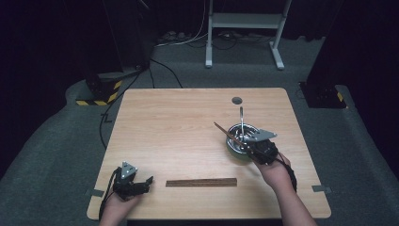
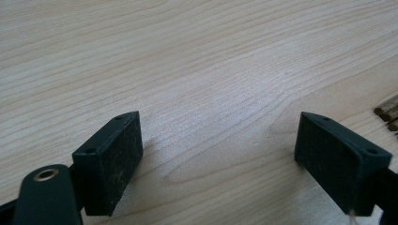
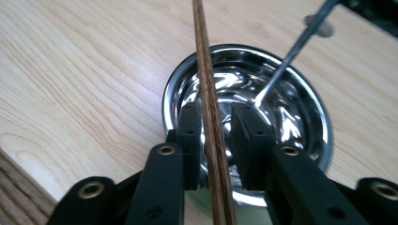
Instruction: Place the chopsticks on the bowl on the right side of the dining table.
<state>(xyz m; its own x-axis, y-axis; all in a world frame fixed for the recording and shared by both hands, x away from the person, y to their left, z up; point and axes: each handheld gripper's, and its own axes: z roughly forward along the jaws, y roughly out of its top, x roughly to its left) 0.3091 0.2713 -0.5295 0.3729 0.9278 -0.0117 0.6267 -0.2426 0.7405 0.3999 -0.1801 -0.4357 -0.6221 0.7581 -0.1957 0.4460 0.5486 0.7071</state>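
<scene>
The worktop point(image 1: 188, 136) is a pale wood-grain board with rounded corners and a small dark round hole point(image 1: 236, 100) near its far edge. It stands on grey carpet in a dim room. Beyond it a white metal frame point(image 1: 244, 28) rests on the floor, cables trail across the carpet, and a black stand with yellow-and-black hazard striping point(image 1: 101, 92) sits off the far left corner. Short strips of grey tape mark the worktop's near left and near right edges.

The right tool point(image 1: 249, 146) hangs over a shiny steel bowl point(image 1: 235, 141) on the right half of the worktop. In the right gripper view its jaws are drawn in close around a pair of brown wooden chopsticks point(image 3: 209, 103), with a slim gap showing between the sticks and the right-hand jaw, so whether the grip is firm cannot be told. The chopsticks run lengthwise between the jaws and out across the bowl's rim, their far ends reaching up and to the left in the high view. A thin metal utensil handle point(image 3: 291, 51) leans in the bowl, its lower end against the mirrored inside and its upper end pointing toward the far edge.

The left tool point(image 1: 134, 183) rests low at the near left corner of the worktop, held in the person's left hand. Its jaws stand wide apart with nothing between them, bare wood grain showing in the gap. Just to its right lies a bundle of dark wooden chopsticks point(image 1: 201, 182), flat and parallel to the near edge, apart from the tool.
</scene>
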